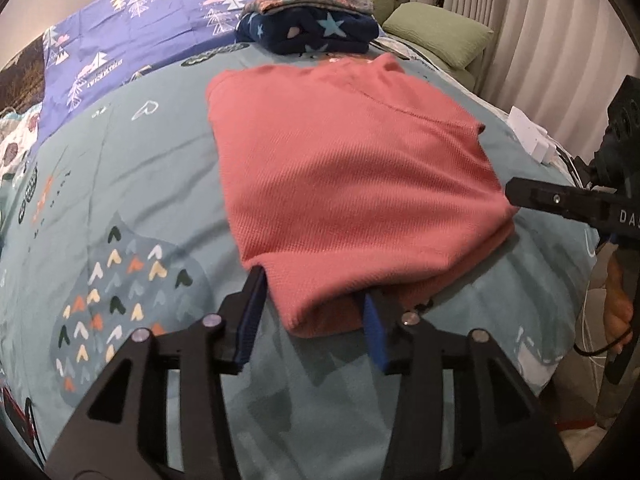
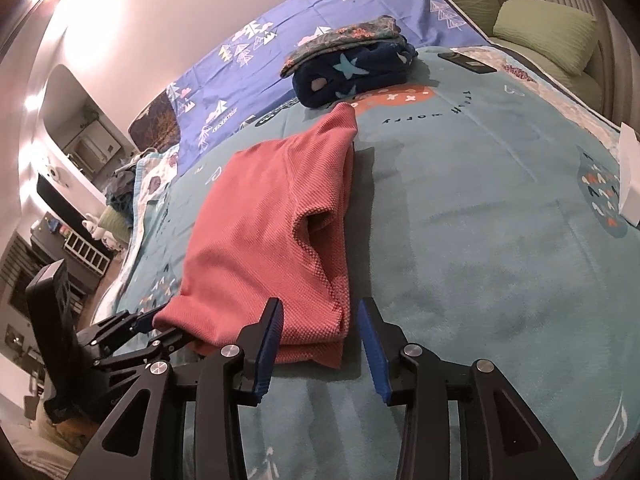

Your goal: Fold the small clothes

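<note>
At the bottom of the left wrist view, the left tool [image 1: 314,312] straddles the near corner of a folded coral-pink waffle-knit garment [image 1: 344,184]. One blue-padded finger [image 1: 250,320] stands at the cloth's left edge, and the other runs into the opening between the folded layers. Whether the pads actually press the fabric cannot be told from here; in the right wrist view the left tool [image 2: 160,326] sits at the lower left with the garment's corner between its fingers.

In the right wrist view, the right tool [image 2: 320,340] is released. Its jaws stand apart around the near right corner of the coral garment [image 2: 276,220], with a visible gap between the right pad and the cloth; the left pad lies against or just over the fabric edge.

The garment lies flat in the middle of a teal bedspread printed with small arrow shapes [image 1: 132,184], stretching away from both tools toward the upper centre.

Beyond it, near the top of the frame, a folded navy fleece with pale stars [image 1: 312,32] rests on the bed, with a folded grey floral-patterned cloth [image 1: 308,2] on top. A purple sheet with tree prints [image 1: 132,24] fills the upper left, and green pillows [image 1: 436,34] lie at the upper right.
</note>
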The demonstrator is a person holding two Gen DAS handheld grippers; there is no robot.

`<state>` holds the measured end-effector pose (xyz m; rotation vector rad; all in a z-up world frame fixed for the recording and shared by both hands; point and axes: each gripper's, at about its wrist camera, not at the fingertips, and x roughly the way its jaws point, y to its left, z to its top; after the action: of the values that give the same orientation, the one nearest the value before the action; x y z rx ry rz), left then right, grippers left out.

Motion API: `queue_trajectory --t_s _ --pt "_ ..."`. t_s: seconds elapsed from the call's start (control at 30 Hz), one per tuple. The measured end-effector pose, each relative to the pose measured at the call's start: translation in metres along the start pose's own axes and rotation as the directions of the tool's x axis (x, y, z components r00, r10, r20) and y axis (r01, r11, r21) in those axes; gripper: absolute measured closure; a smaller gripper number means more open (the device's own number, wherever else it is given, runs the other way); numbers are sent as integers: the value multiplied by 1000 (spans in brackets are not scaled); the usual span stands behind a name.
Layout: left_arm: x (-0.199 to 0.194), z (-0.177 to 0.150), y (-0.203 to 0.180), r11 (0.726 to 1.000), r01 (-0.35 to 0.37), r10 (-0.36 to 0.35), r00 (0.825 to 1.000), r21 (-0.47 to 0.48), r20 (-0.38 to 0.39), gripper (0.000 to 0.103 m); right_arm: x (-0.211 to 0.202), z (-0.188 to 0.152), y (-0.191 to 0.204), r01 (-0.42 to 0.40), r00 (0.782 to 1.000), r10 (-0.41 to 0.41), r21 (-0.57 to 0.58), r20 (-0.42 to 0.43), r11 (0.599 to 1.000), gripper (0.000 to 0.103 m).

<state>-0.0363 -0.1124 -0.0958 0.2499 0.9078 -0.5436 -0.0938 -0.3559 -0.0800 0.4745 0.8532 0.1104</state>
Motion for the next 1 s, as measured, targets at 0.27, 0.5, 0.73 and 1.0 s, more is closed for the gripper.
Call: queue_trajectory --t_s 0.27,0.5,0.73,1.0 --pt "-40 -10 24 998 -26 29 999 -64 33 95 -3 4 11 -27 1000 27 -88 2 996 58" --pt "-19 -24 24 998 -24 21 998 -58 -51 94 12 2 25 -37 999 35 -120 -25 992 58" --pt "-24 -31 34 996 -2 -2 999 -95 -48 95 26 6 5 -87 994 89 44 -57 995 99" --pt "-30 -44 41 994 68 -76 993 -86 -91 96 12 -2 -16 -122 989 130 97 -77 988 77"
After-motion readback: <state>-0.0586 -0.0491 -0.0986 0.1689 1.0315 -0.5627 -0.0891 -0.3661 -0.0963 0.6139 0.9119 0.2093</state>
